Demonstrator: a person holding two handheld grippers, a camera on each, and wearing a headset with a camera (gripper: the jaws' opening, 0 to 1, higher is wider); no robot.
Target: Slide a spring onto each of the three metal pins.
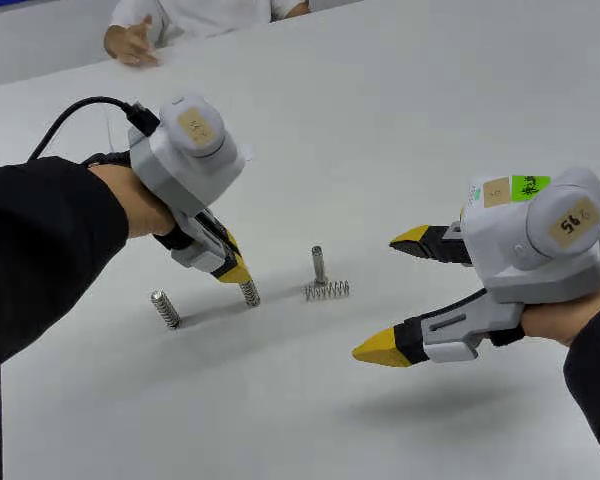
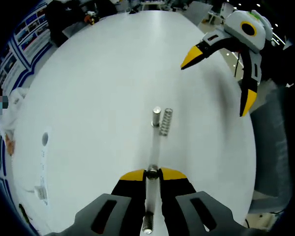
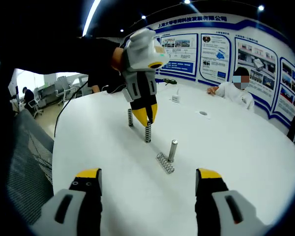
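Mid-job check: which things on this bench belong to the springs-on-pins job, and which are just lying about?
Job:
- far-left pin, spring on
- middle pin, spring on, in the shut jaws of the left gripper
- bare pin
- loose spring lying beside it
- right gripper, open

Lying about:
- small white object across the table
- wall posters
- another person's hand
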